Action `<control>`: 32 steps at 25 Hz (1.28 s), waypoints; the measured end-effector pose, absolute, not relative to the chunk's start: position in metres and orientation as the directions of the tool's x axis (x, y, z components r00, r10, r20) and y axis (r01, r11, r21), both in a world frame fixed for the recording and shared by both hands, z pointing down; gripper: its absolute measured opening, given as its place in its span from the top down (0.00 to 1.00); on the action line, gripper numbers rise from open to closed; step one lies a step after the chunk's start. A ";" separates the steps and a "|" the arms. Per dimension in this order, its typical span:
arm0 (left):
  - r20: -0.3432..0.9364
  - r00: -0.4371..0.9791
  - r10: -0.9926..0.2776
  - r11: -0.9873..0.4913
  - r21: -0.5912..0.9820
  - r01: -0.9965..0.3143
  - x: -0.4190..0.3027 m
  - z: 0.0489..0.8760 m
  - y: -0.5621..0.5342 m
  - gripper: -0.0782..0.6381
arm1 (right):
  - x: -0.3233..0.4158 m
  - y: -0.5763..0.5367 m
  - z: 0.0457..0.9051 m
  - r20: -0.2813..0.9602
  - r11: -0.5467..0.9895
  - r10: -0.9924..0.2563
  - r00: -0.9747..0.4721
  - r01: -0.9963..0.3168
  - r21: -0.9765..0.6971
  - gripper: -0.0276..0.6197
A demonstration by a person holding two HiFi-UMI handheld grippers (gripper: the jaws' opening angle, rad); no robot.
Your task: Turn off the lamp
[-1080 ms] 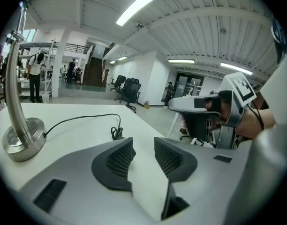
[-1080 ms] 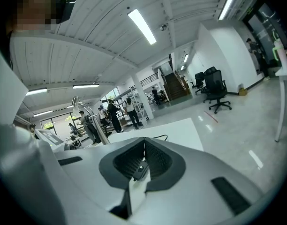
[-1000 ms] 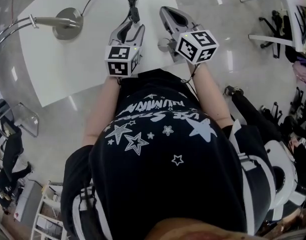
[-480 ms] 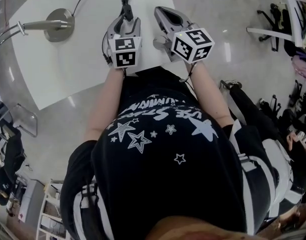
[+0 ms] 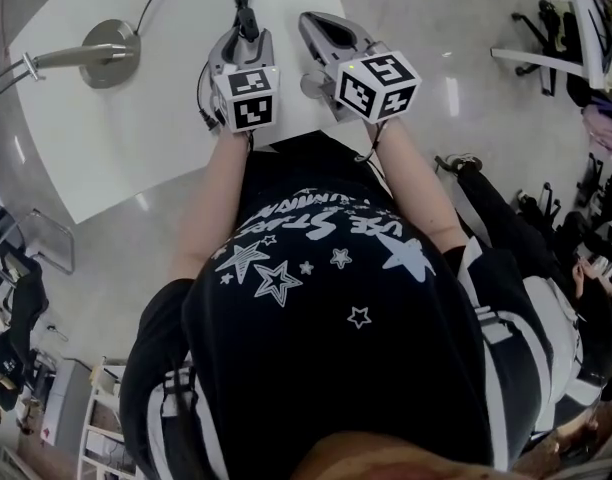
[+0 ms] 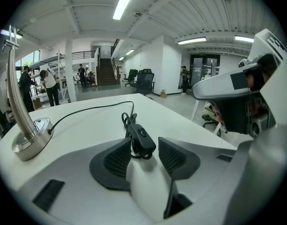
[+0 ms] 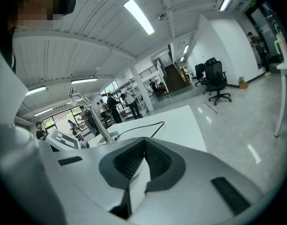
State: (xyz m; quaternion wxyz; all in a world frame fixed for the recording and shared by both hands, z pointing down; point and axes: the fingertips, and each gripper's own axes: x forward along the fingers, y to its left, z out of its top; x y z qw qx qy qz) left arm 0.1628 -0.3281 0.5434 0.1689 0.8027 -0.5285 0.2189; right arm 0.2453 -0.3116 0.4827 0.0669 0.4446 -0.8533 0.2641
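Observation:
A silver lamp with a round base [image 5: 111,40] and curved neck stands at the left of the white table [image 5: 166,118]. Its black cord [image 6: 87,110] runs to a black inline switch [image 6: 142,138], seen in the head view as the switch [image 5: 246,18] near the table's middle. My left gripper [image 6: 143,143] is open, and the switch lies between its two pads without being squeezed. In the head view the left gripper [image 5: 244,36] points at the switch. My right gripper [image 7: 144,142] is shut on nothing and hovers just right of the left one, as the right gripper [image 5: 311,20] shows from above.
The lamp base [image 6: 33,137] stands left of the left gripper. The table's near edge lies under my forearms, and its right edge [image 5: 351,28] runs beside the right gripper. Office chairs [image 5: 556,58] and people stand farther off on the shiny floor.
My left gripper has tipped downward and moved forward, so its jaws now sit around the switch instead of behind it. The right gripper has sunk slightly.

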 end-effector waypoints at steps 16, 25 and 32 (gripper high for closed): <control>0.541 0.397 -0.741 -0.395 0.127 -0.910 0.153 0.542 -0.325 0.69 | 0.211 -0.333 0.499 0.388 0.551 -0.644 -0.659 -0.751 -0.363 0.95; 0.542 0.424 -0.726 -0.396 0.174 -0.901 0.150 0.540 -0.323 0.70 | 0.186 -0.340 0.518 0.453 0.672 -0.494 -0.742 -0.656 -0.342 0.95; 0.546 0.436 -0.716 -0.402 0.188 -0.896 0.152 0.540 -0.321 0.70 | 0.168 -0.345 0.528 0.511 0.774 -0.347 -0.786 -0.548 -0.317 0.95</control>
